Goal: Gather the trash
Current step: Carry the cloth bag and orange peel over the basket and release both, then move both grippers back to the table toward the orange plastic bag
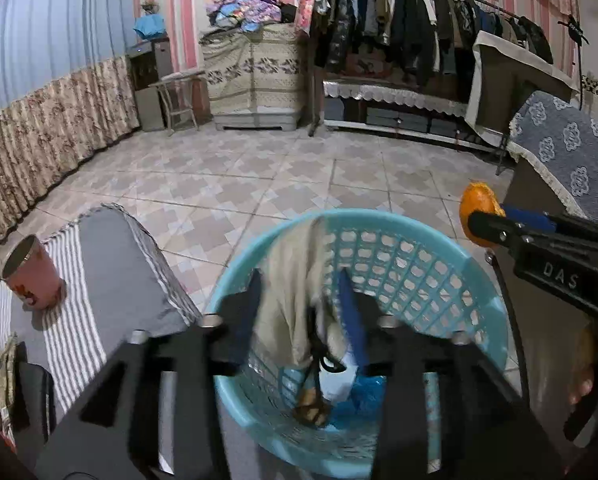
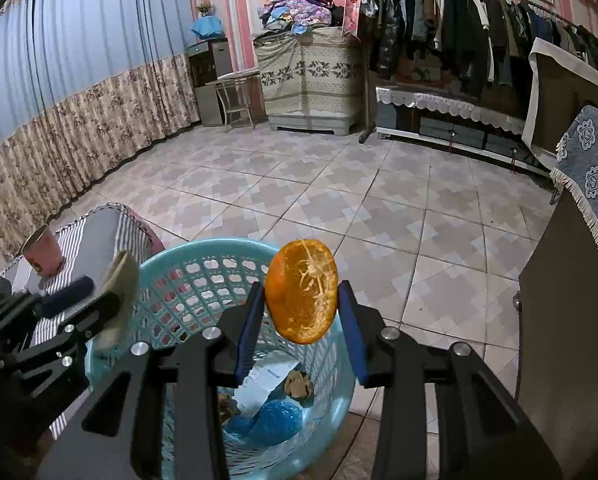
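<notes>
A beige scrap (image 1: 295,300) between the left gripper's (image 1: 299,312) jaws is smeared by motion blur, hiding whether they touch it. The basket's (image 2: 203,256) near rim vanishes behind the right gripper (image 2: 301,316). At nine o'clock, the pink cup (image 2: 43,254) is partly masked; the desk (image 1: 115,280) runs off-frame.
</notes>
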Tool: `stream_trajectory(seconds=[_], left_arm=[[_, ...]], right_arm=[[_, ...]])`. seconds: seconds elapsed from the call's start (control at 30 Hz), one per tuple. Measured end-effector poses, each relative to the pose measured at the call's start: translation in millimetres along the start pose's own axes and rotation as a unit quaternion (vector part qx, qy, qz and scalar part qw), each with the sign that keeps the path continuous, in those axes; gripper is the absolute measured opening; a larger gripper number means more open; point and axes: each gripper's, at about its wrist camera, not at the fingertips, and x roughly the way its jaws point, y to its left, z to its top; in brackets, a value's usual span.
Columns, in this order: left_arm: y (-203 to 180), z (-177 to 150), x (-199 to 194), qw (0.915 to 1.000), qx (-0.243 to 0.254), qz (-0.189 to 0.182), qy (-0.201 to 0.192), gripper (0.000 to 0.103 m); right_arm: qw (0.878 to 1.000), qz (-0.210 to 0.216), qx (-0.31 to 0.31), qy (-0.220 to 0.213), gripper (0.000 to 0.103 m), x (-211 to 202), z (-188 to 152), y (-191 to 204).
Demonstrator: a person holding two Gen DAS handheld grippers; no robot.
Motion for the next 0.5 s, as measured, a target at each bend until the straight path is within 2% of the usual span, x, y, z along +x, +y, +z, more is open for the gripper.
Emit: stream_trajectory(seconds=[0.03,0.1,0.13,0.2,0.37,0.5], left_arm=[[2.6,0.8,-2.9,1.0000,-0.001,0.002,-0.003,0.052],[9.0,2.5,-6.3,0.9999,-0.004,0.012,-0.007,0.066],[14.7,4.3,-11.2,0.9997,-0.004,0.023,-0.011,0.069],[27.3,3.9,-20.7,0.9981,-0.010,0.056,-0.023,0.084],[53.5,-5.0,-48.4,0.9932,-0.025,0.104,-0.047,0.097],[76.8,-15.1,-66.9,0.9896,-0.039,0.129,-0.050,0.098]], right_arm=[[1.000,0.000,-0.001,0.001,0.038,0.7,-0.6,-0.4],[1.000,0.000,-0.005,0.002,0.038,1.8,-1.3,2.5],[1.000,-0.001,-0.006,0.003,0.038,1.5,-2.1,4.6],[1.000,0.000,-0.011,0.004,0.038,1.6,-3.4,7.9],[0.999,0.012,-0.033,0.012,0.039,6.6,-7.6,30.3],[0.998,0.027,-0.049,0.014,0.043,7.3,-11.3,53.7]])
